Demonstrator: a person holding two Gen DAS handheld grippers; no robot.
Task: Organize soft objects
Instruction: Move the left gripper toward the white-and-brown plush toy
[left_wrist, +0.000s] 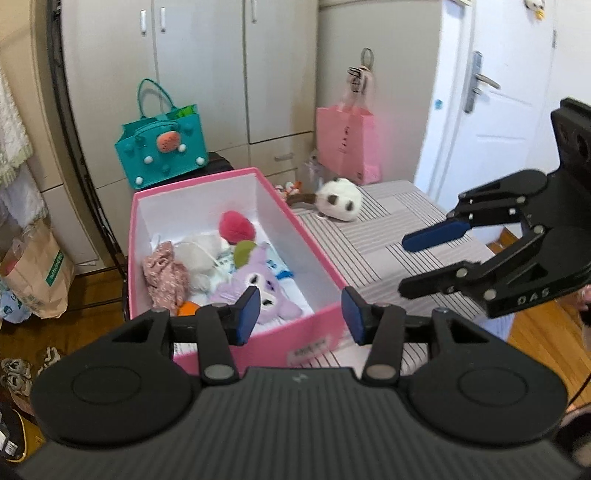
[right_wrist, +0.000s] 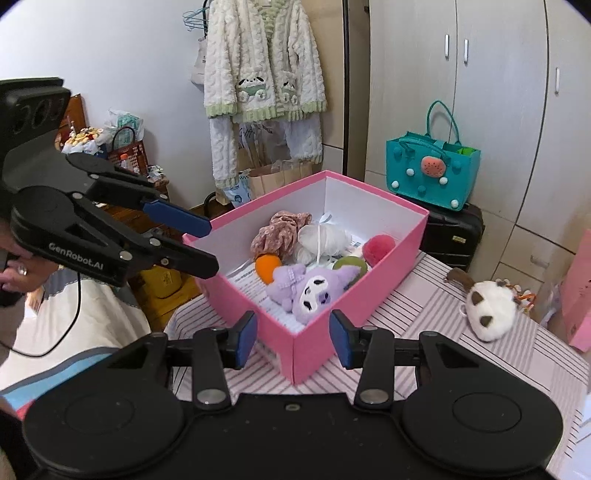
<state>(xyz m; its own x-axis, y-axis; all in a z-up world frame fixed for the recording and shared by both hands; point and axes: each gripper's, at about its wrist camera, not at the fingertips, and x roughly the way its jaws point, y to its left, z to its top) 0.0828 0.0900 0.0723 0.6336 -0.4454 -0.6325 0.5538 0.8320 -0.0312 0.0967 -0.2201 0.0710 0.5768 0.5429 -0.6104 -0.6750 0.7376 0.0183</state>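
A pink box stands open on the striped table. In it lie a purple plush, a pink pompom, a white plush, a floral scrunchie, an orange ball and a green ball. A white and brown plush lies on the table outside the box. My left gripper is open and empty near the box's front. My right gripper is open and empty at the box's near corner.
A teal felt bag sits on a black suitcase behind the box. A pink paper bag stands at the table's far edge. Cupboards and a white door are behind. A fleece jacket hangs on the wall.
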